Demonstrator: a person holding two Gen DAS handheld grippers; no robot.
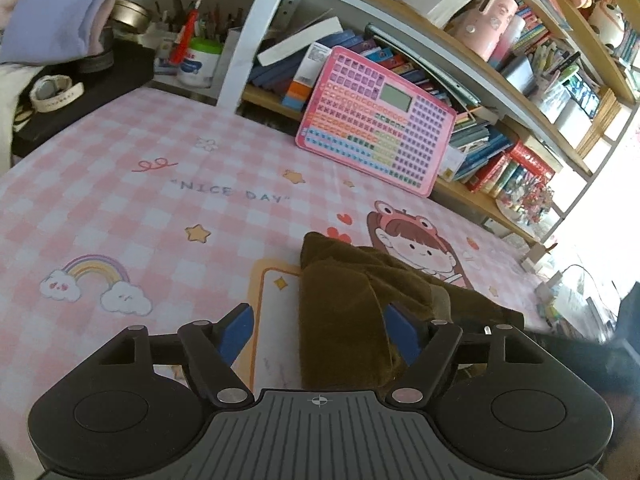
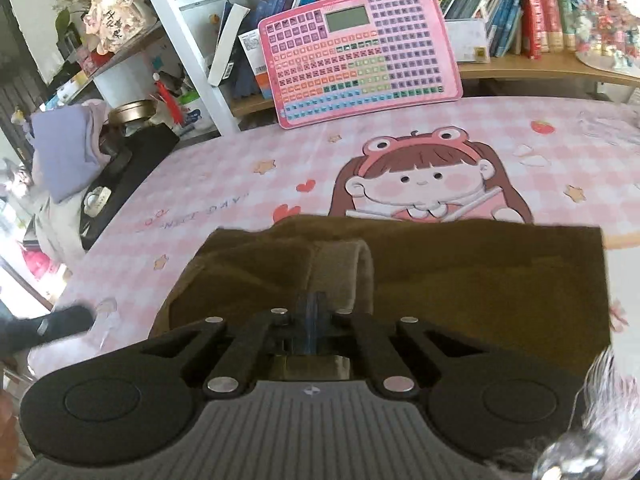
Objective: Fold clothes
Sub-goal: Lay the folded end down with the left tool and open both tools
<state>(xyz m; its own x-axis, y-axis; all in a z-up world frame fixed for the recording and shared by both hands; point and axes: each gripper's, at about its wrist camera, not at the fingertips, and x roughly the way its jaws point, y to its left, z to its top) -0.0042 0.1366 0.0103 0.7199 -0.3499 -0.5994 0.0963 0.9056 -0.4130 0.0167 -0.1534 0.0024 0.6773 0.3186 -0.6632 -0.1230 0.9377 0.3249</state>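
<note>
Now the brown garment (image 2: 460, 280) is seen lying on the pink checked table (image 1: 140, 208), at six o'clock of the cartoon girl print (image 2: 420, 176). The right gripper (image 2: 314, 312) is pressed together, and a fold of the cloth appears to be pinched at the tips, though the pads are hidden behind the linkage. The left gripper (image 1: 320, 332) is spread wide, a doubled flap of the garment caught between its blue fingers (image 1: 236, 332) but not squeezed. Trouble could be met here: with only one side held, the loose flap may be dragged out of line, and the fold undone. A thin pinch could also be lost if the cloth is lifted sharply. The pink keyboard toy (image 2: 360, 52), propped at twelve o'clock, could be knocked by a wide swing.
</note>
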